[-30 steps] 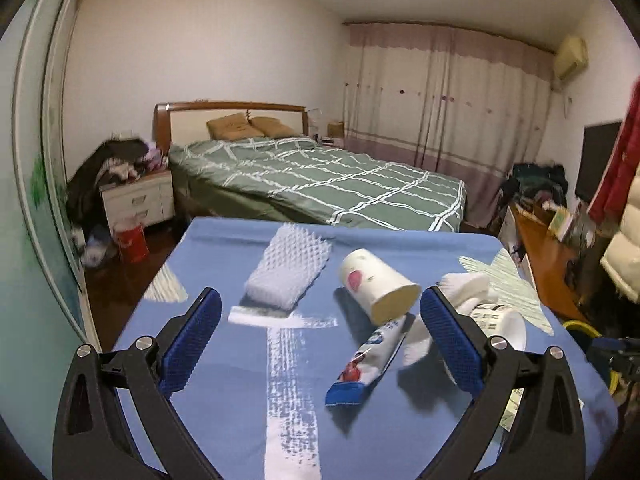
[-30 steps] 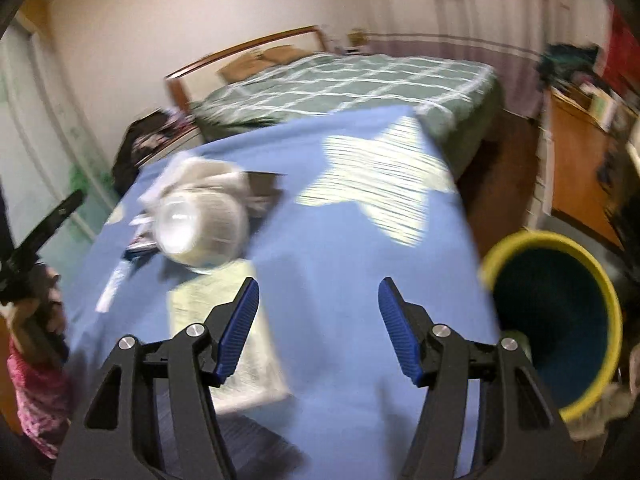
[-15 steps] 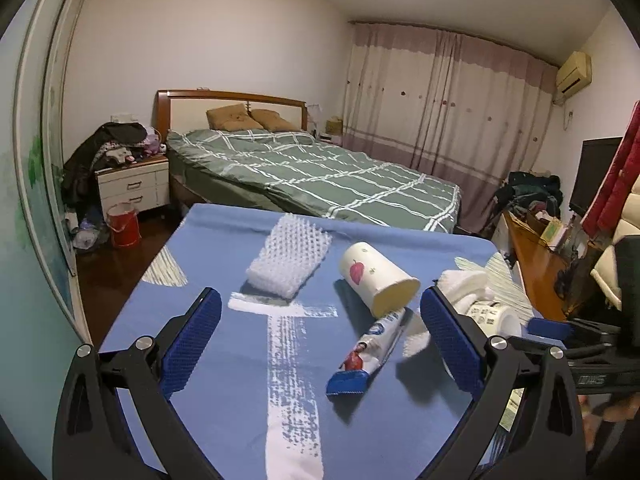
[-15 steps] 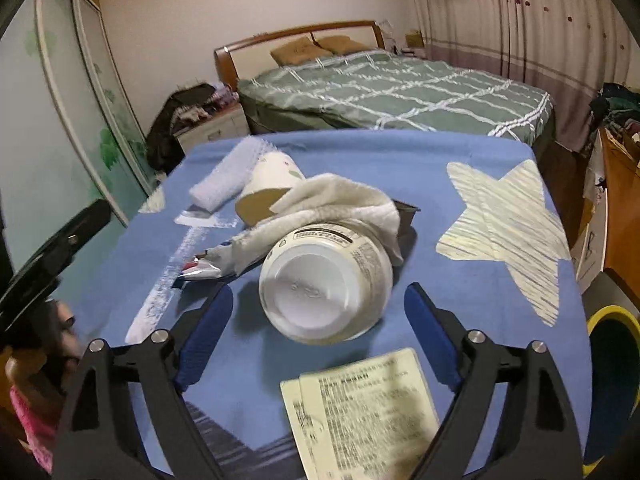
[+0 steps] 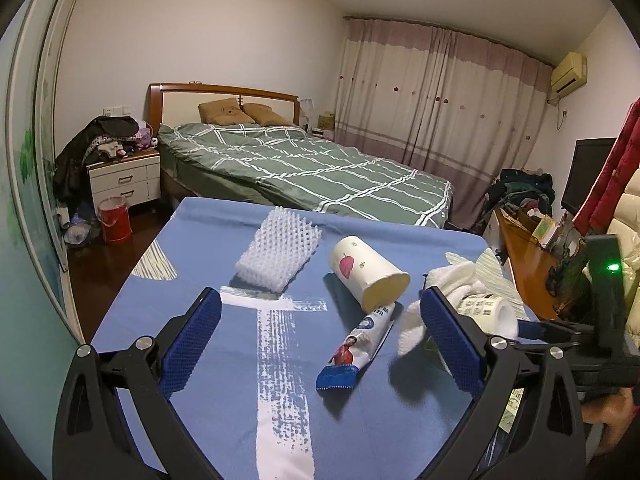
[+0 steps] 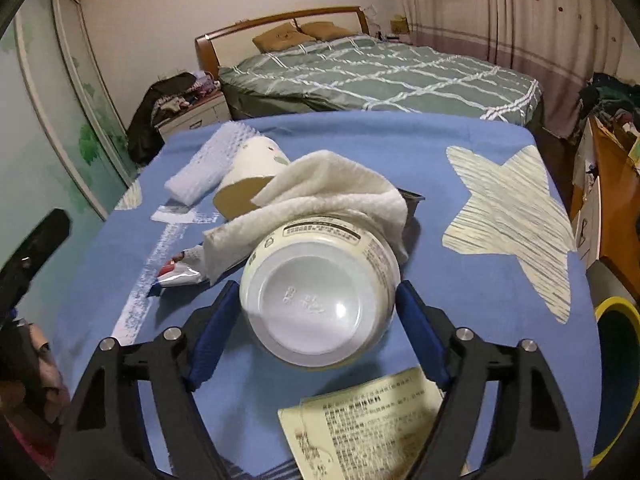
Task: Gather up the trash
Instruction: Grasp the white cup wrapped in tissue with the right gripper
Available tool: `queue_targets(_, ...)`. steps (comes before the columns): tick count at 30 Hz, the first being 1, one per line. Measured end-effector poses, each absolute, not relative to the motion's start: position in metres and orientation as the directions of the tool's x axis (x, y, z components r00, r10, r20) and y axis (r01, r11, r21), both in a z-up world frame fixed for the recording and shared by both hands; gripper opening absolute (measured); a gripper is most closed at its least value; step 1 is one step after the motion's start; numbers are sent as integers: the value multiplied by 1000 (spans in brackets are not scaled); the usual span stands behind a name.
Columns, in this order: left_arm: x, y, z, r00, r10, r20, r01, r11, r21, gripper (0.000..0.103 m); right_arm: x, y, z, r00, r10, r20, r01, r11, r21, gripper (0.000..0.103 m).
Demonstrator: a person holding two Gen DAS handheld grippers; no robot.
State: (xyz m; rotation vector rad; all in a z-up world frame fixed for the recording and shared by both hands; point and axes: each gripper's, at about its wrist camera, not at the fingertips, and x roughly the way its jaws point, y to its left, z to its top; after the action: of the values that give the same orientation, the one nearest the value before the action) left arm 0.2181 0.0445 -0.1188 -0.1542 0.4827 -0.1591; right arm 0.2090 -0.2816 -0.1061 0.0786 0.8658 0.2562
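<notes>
Left wrist view: left gripper (image 5: 320,338) held low over the blue cloth (image 5: 224,392), jaws spread wide and holding nothing. From left to right ahead of it: white foam net (image 5: 278,254), tipped paper cup (image 5: 368,274), toothpaste tube (image 5: 358,350) between the fingers. Right wrist view: right gripper (image 6: 310,334) level, jaws wide, its pads (image 6: 212,334) flanking the overturned white bowl (image 6: 320,296); contact cannot be told. White towel (image 6: 320,196) drapes beyond, printed leaflet (image 6: 368,420) below, yellow-rimmed bin (image 6: 618,364) far right.

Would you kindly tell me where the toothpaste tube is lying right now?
In the left wrist view the toothpaste tube lies centre-right on the blue tablecloth, just below the tipped paper cup and left of the white towel.
</notes>
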Motion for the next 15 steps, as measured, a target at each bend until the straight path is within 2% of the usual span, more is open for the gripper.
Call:
queue_targets(12, 220, 38, -123, 871, -178, -458, 121, 981, -152, 98, 160, -312, -74, 607, 431, -667, -265, 902, 341, 74)
queue_targets(15, 221, 38, -123, 870, -176, -460, 118, 981, -151, 98, 152, -319, -63, 638, 424, -643, -260, 905, 338, 74)
